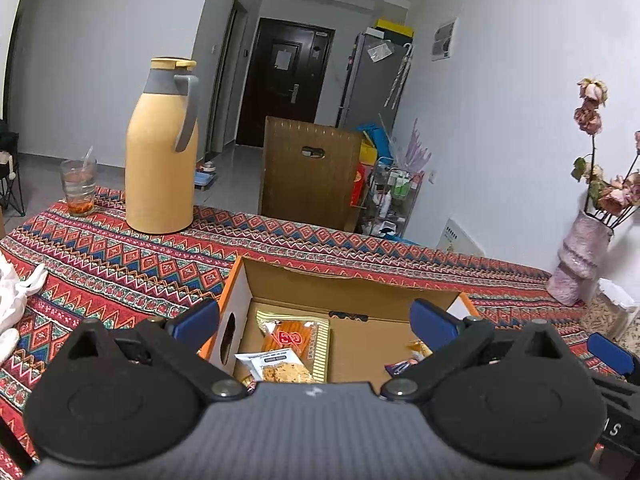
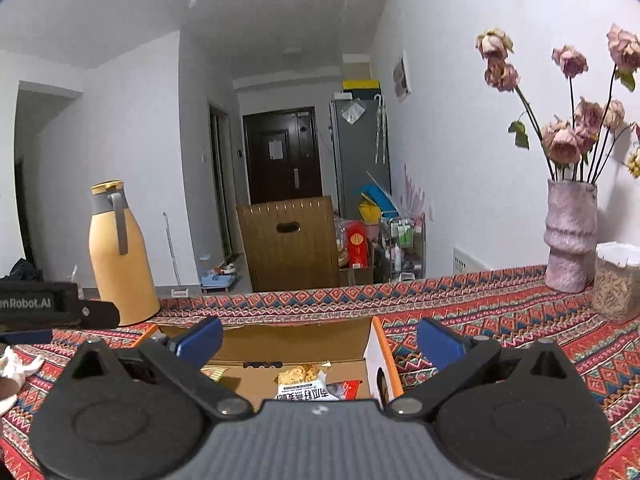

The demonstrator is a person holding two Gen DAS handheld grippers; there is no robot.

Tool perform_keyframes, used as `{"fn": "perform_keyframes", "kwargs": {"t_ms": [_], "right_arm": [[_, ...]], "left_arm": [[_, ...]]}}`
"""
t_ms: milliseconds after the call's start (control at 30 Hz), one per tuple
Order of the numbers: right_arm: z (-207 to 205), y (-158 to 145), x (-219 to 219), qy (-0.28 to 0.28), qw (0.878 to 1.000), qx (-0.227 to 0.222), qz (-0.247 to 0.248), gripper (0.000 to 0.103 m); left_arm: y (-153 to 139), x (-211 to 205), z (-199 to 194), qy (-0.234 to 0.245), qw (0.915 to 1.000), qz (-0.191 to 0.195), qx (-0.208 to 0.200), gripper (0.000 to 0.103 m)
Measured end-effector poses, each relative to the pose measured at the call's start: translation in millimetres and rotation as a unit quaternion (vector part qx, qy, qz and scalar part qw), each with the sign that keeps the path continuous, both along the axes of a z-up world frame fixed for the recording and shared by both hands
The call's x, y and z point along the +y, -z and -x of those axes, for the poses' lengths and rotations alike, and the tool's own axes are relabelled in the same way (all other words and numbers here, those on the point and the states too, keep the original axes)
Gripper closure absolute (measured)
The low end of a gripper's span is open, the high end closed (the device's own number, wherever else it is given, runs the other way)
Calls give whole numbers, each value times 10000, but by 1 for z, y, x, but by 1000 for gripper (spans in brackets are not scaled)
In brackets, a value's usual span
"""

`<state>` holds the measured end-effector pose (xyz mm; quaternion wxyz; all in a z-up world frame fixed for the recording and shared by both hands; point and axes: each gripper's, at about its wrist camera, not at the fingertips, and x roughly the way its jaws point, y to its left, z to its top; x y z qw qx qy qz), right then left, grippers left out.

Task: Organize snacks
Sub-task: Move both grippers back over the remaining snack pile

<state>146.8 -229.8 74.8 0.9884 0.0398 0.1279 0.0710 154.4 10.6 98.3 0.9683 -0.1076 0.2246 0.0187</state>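
Note:
An open cardboard box with orange-edged white sides sits on the patterned tablecloth. Inside lie an orange-striped snack packet, a white oat-bar packet and a purple-wrapped snack. My left gripper hovers over the box, open and empty. In the right wrist view the same box holds a white oat-bar packet and a red packet. My right gripper stands open above it, holding nothing. The other gripper's body shows at the left edge.
A yellow thermos jug and a glass with a spoon stand at the table's far left. A pink vase of dried roses and a clear jar of snacks stand at the right. White plastic bag lies left. A wooden chair stands behind.

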Motion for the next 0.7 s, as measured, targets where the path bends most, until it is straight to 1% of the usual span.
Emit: {"fn": "perform_keyframes", "kwargs": {"t_ms": [133,267,467,567,700], "right_arm": [[14,2,-2,-49,9998,3,202,0],[26,9,-3,-60,9993,122,359,0],[43,29,-8,-58,9974,429,571,0],[48,42,-11,-43,9957,666,644,0],[53,61,-17,-7,9924,1039,666,0]], "left_arm": [[-4,5,12,15,10000,-68,1,0],[0,14,20,31,9997,-156,190,0],[19,27,36,21,9980,-392,503,0],[34,31,44,43,9964,-503,685,0],[51,36,53,128,9949,-563,826,0]]}}
